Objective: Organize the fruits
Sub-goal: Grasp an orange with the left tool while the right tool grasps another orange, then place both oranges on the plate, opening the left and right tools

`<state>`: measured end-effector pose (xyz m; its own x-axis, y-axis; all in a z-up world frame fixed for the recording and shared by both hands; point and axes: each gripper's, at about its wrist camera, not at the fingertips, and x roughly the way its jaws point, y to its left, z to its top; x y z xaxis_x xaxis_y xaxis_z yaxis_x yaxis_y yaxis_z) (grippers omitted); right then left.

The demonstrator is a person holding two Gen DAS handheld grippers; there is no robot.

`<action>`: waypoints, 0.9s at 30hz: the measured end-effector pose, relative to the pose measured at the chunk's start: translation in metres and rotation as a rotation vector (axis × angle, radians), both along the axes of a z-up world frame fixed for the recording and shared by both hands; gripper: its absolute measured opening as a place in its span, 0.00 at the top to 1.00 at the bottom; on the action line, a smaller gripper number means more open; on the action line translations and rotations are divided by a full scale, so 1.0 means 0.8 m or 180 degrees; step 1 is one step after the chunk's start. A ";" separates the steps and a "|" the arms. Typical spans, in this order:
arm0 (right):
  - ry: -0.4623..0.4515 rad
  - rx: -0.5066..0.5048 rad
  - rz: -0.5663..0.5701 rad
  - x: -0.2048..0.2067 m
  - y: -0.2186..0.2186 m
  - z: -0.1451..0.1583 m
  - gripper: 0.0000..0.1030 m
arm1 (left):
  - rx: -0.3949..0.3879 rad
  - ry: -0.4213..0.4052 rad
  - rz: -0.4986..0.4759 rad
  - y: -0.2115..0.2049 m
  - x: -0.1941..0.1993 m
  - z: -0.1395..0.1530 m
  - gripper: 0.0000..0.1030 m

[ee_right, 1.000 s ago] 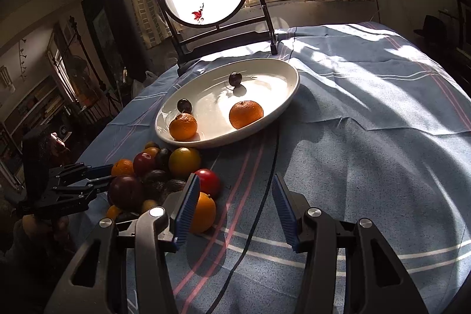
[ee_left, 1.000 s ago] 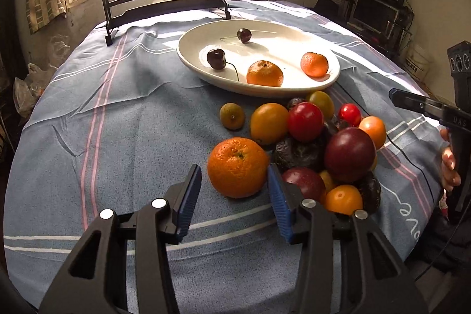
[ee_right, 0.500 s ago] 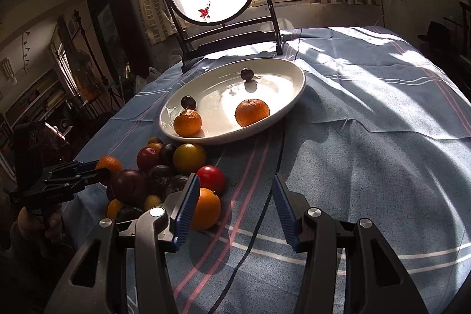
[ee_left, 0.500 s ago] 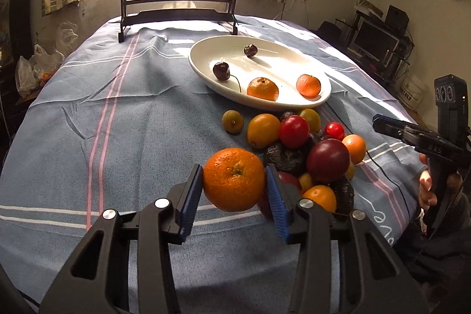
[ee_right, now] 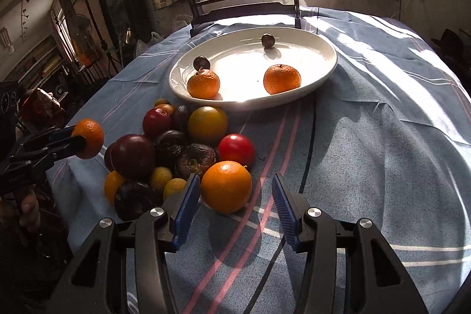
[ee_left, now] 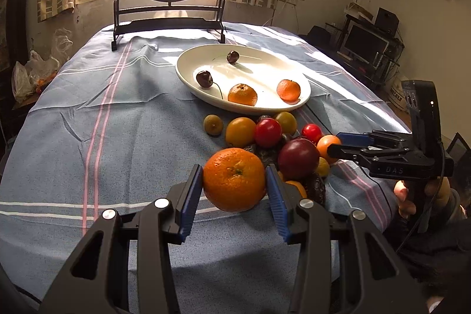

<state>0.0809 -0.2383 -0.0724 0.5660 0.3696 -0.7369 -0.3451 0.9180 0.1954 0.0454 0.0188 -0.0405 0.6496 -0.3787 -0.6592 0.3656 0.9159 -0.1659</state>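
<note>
Orange (ee_left: 234, 179) now lifted in left gripper (ee_left: 234, 190)

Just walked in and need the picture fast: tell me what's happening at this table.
A person is sorting fruit with two handheld grippers. The left gripper is shut on an orange, held above the blue tablecloth. The right gripper is open beside a second orange at the edge of the fruit pile. The white plate holds two mandarins and two cherries.

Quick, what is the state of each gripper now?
Left gripper: shut on the orange.
Right gripper: open, holding nothing.
</note>
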 end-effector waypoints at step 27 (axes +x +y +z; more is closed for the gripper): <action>-0.0486 0.0325 -0.0305 0.115 -0.043 0.085 0.63 | -0.0029 -0.0059 -0.0128 -0.072 0.149 0.044 0.58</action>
<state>0.1729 -0.2729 -0.0046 0.7045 0.3769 -0.6013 -0.2898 0.9262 0.2411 0.1642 -0.0389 -0.0054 0.6458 -0.4109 -0.6435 0.4054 0.8988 -0.1670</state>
